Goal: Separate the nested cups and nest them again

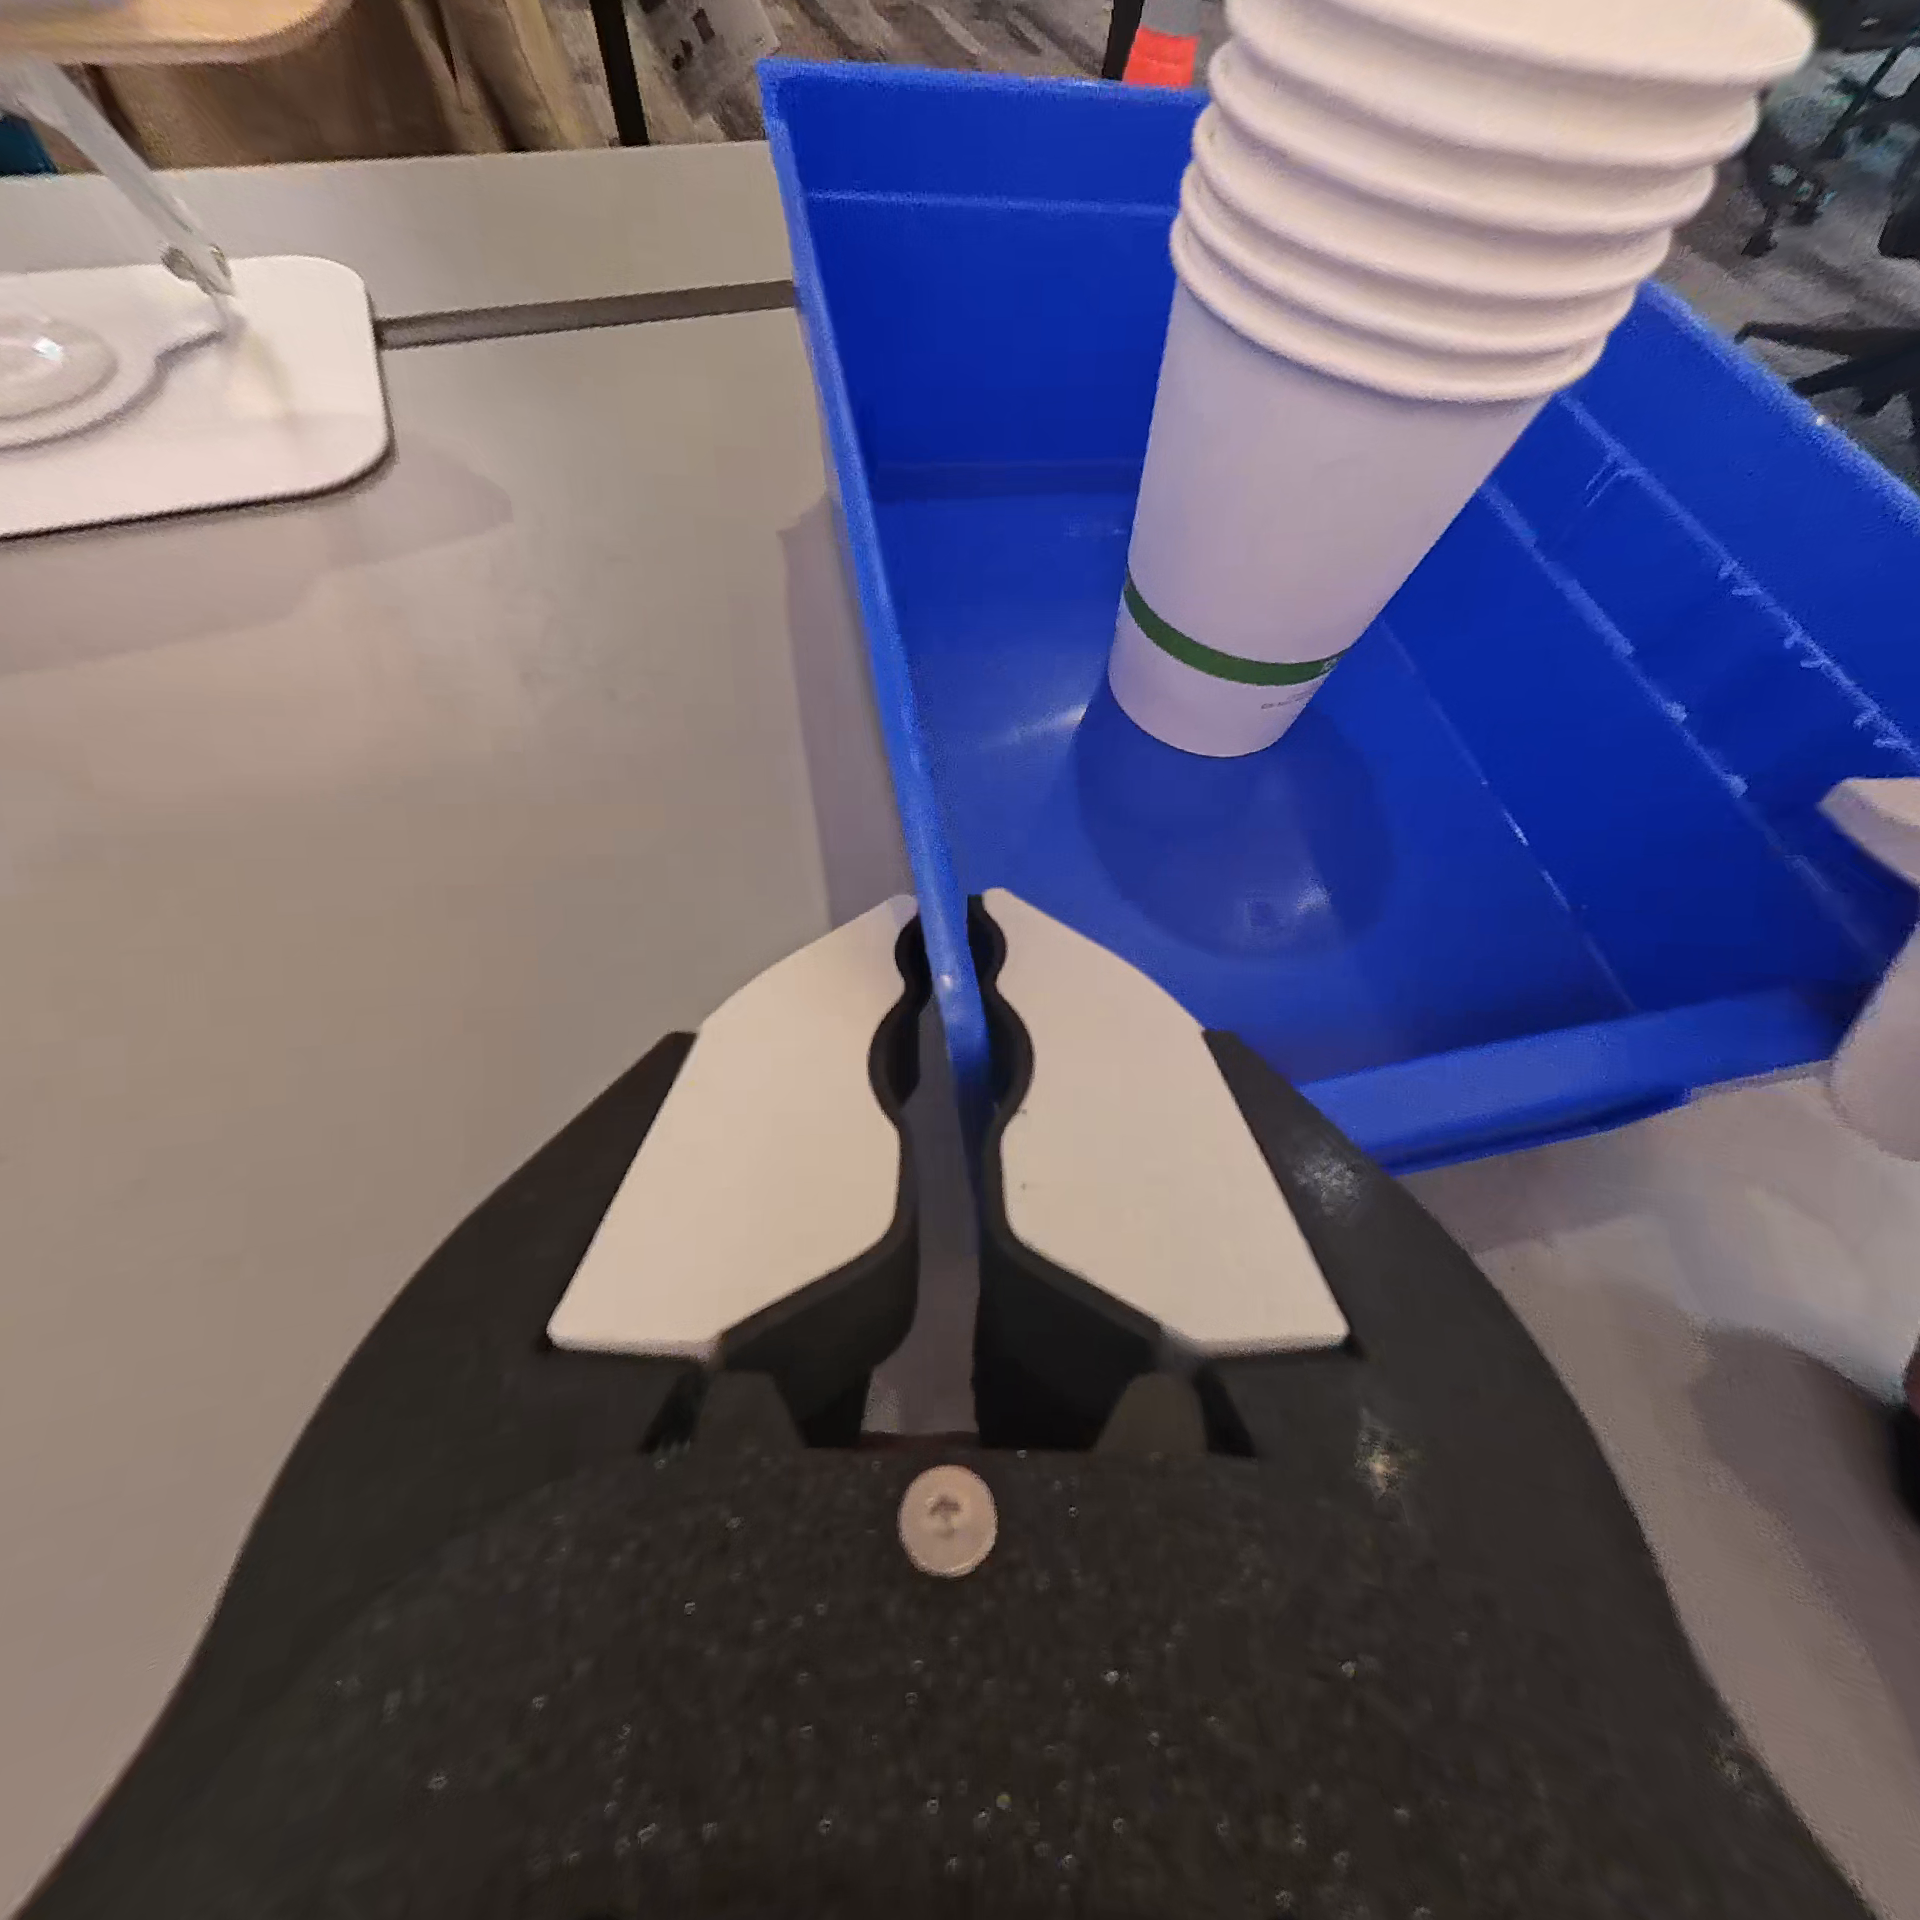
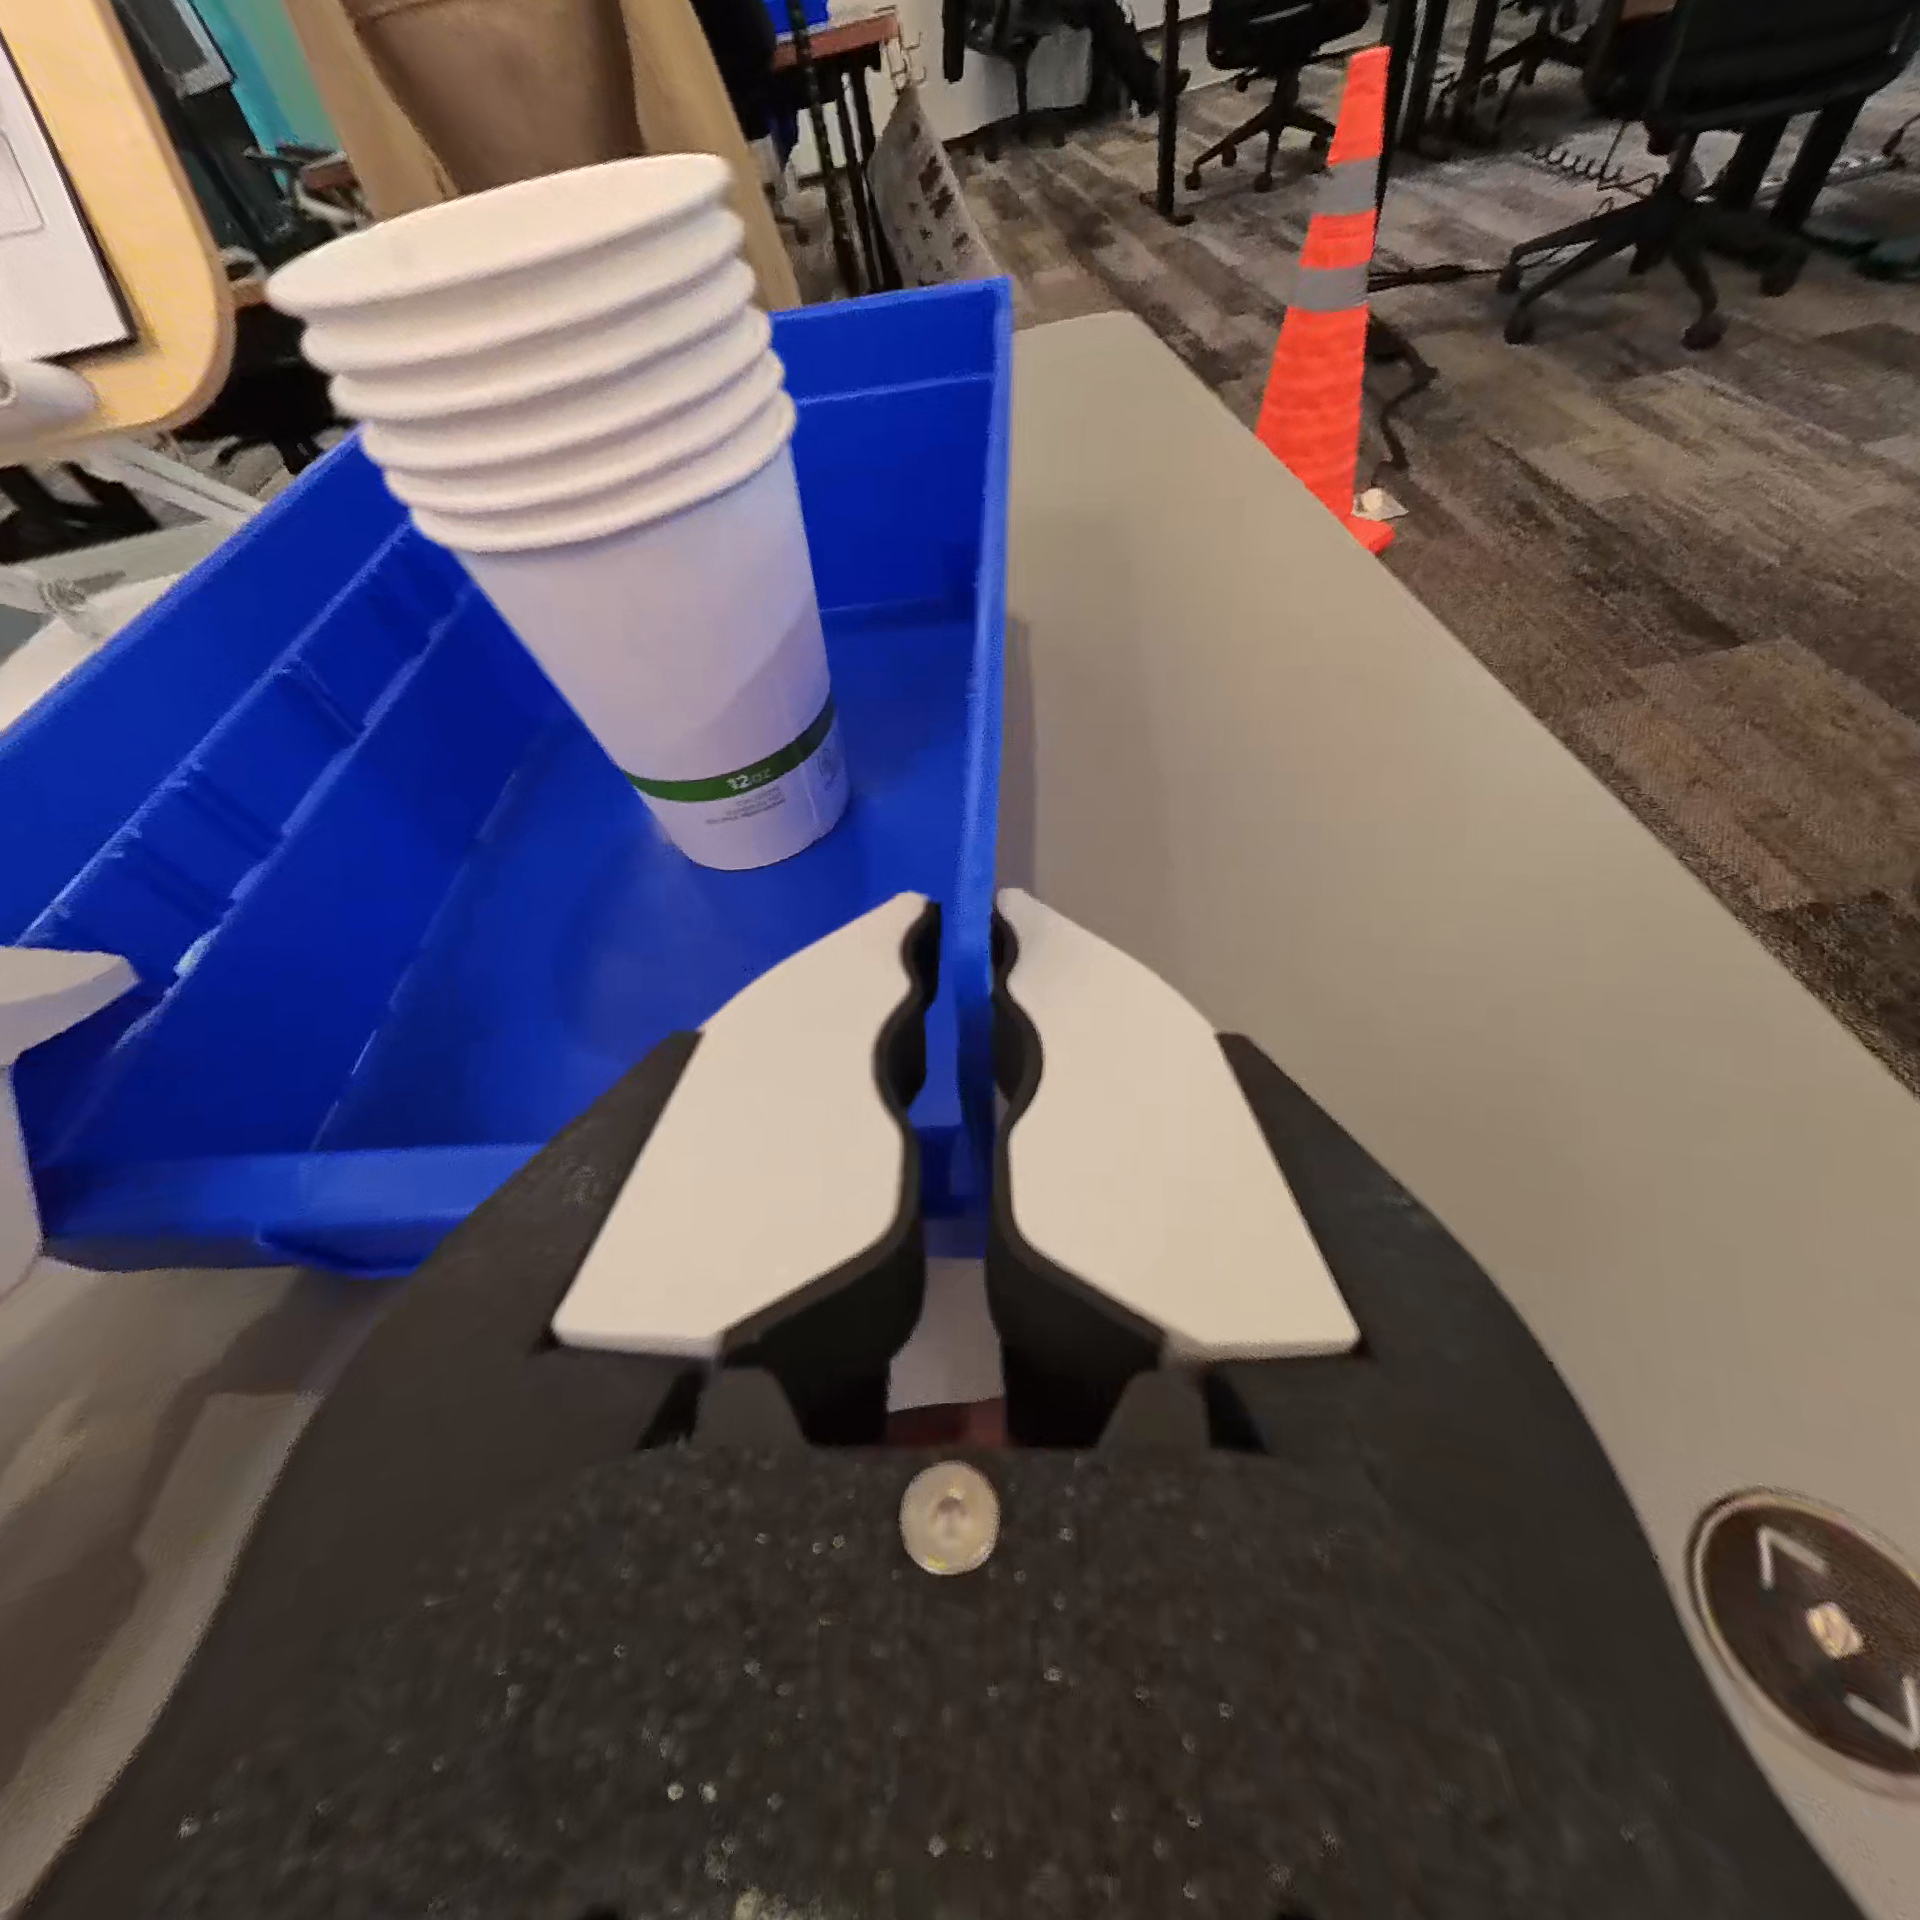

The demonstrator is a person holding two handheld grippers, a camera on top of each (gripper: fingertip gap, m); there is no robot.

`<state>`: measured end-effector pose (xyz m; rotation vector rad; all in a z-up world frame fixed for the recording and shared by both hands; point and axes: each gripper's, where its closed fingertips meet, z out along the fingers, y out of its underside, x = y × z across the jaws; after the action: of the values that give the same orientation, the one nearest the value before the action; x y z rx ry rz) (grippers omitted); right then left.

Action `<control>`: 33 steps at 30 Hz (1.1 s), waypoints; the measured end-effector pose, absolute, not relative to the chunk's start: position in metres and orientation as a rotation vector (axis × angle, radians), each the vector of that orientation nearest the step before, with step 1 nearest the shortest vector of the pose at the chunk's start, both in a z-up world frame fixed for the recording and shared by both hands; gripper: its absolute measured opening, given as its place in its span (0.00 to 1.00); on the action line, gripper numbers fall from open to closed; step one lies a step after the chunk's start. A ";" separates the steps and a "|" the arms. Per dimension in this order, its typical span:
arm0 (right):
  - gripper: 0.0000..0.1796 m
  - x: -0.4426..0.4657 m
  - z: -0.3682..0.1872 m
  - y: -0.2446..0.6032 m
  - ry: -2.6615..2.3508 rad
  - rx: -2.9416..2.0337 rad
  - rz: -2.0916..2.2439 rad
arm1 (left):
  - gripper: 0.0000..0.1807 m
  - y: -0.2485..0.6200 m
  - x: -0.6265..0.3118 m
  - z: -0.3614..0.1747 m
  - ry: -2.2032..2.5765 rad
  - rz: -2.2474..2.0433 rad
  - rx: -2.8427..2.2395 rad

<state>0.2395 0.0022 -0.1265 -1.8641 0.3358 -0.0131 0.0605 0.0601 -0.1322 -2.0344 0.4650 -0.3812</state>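
Left wrist view, L to R: white stand base (image 1: 208,384) at far left on the grey worktop (image 1: 468,831); centre, left gripper (image 1: 951,914), fingers pinching the blue bin (image 1: 1039,343) by its near-left side wall, wall edge seated between the pads. Inside the bin, toward its right half, stack of nested cups (image 1: 1351,416): white paper, several rims showing, green band near the base, standing on the bin floor and looking tilted (wide-angle lens may exaggerate this). At far right edge, tip of the other gripper, blurred.

Right wrist view, L to R: cup stack (image 2: 623,520) in the bin (image 2: 312,831); right gripper (image 2: 966,914), fingers closed on the bin's right side wall near its front corner; bare worktop (image 2: 1351,935); orange cone (image 2: 1330,312) on the floor beyond; round control panel (image 2: 1818,1631) set in the worktop, lower right.

Step in hand (est.): both grippers carry or reposition the bin w/ cups aboard; separation not yet begun. To do it well: keep both walls level & move in sync, since the stack is tall and unsupported; avoid jerks, which could topple it. Set the bin flat before releasing either wall, then approach the top rim.
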 end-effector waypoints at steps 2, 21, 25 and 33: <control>0.02 0.226 -0.124 0.000 0.334 -1.844 -0.026 | 0.03 0.058 0.046 -0.131 0.501 -0.366 -2.009; 0.02 -0.037 -0.112 0.032 0.121 -1.898 0.111 | 0.02 0.055 -0.226 -0.124 0.289 -0.221 -2.079; 0.02 -0.046 -0.124 0.034 0.112 -1.907 0.091 | 0.02 0.059 -0.237 -0.131 0.293 -0.212 -2.078; 0.29 -0.036 -0.116 0.007 -0.035 -1.872 0.231 | 0.29 0.020 -0.258 -0.124 0.286 -0.415 -2.045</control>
<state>-0.0364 0.0075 -0.1158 -1.8717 -0.0349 0.2314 -0.2582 0.0198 -0.1239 -2.0452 0.2864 -0.4151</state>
